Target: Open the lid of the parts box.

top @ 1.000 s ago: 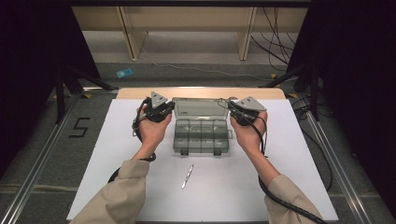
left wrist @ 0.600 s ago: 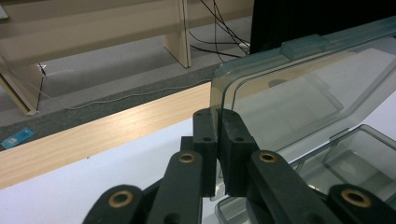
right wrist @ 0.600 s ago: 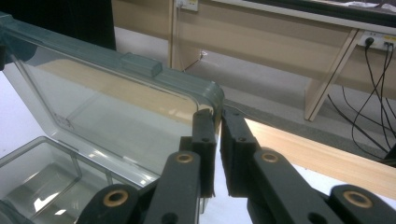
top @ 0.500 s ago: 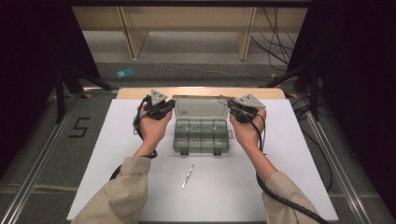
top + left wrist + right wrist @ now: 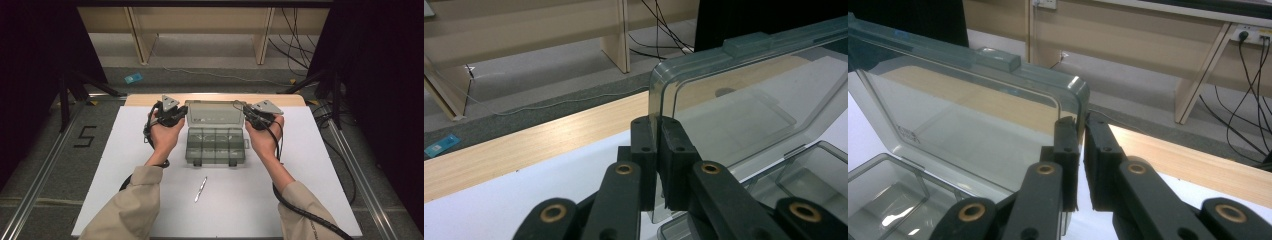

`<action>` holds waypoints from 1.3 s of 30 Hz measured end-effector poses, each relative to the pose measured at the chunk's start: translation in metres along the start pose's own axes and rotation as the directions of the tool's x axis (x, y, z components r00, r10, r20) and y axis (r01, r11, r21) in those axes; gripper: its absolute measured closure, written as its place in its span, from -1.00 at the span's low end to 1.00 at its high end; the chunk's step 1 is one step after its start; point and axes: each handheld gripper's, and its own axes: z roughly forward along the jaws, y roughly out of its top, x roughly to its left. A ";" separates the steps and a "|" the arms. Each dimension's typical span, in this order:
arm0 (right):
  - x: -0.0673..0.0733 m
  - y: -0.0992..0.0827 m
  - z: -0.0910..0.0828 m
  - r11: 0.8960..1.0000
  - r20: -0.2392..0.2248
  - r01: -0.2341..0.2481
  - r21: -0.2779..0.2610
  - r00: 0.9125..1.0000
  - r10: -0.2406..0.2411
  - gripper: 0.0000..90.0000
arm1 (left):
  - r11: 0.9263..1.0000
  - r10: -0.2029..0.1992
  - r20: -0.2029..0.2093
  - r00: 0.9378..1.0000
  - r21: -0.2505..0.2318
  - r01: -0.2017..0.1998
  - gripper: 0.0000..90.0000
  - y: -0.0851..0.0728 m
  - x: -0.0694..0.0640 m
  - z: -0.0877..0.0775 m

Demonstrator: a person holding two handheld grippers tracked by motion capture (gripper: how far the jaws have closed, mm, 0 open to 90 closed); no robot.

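Smoky translucent plastic fills the middle of the scene: a compartment box (image 5: pixel 216 145) stands open on a white table (image 5: pixel 310 200), its lid (image 5: pixel 215 114) raised upright at the far edge while a person works it from both ends with two hand-held claws.

Left gripper (image 5: pixel 176 116) is clamped on the lid's left edge. In the left gripper view its black jaws are pinched together on the thin plastic wall just below the rounded upper corner of the lid (image 5: pixel 744 100), with the lid's clear panel stretching away to the right of the jaws and the open tray sitting low beside them.

Right gripper (image 5: pixel 253 120) mirrors that hold at the opposite end. In the right gripper view the jaws are closed on the lid's right edge, again just under the rounded corner, the lid (image 5: pixel 973 110) running off to the left of the jaws and the divided compartments (image 5: pixel 893 195) lying below and to the left.

Between the two claws, the tray part of the box rests flat on the table, touching it, with its two front latches facing the person. A slim silvery pen-like tool (image 5: pixel 200 189) lies alone on the white surface nearer the person than both claws, well apart from the box. A pale wooden strip (image 5: pixel 150 98) borders the table just beyond the jaws.
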 end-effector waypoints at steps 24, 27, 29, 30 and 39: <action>-0.001 -0.002 0.008 1.000 0.001 -0.011 0.007 1.000 0.011 0.89 | 1.000 0.007 -0.008 1.000 0.014 -0.007 0.90 -0.001 0.001 0.006; -0.002 -0.002 0.008 1.000 0.002 -0.010 0.011 1.000 0.010 0.89 | 1.000 0.009 -0.008 1.000 0.015 -0.009 0.90 -0.001 0.001 0.006; -0.001 -0.003 0.008 1.000 -0.001 -0.015 0.016 1.000 0.015 0.89 | 1.000 0.009 -0.010 1.000 0.016 -0.009 0.90 -0.001 0.001 0.007; -0.001 -0.003 0.008 1.000 -0.001 -0.015 0.016 1.000 0.015 0.89 | 1.000 0.009 -0.010 1.000 0.016 -0.009 0.90 -0.001 0.001 0.007; -0.002 -0.008 0.011 0.999 0.001 -0.009 0.035 1.000 0.009 0.89 | 1.000 0.006 -0.013 1.000 0.026 -0.006 0.89 -0.004 0.001 0.010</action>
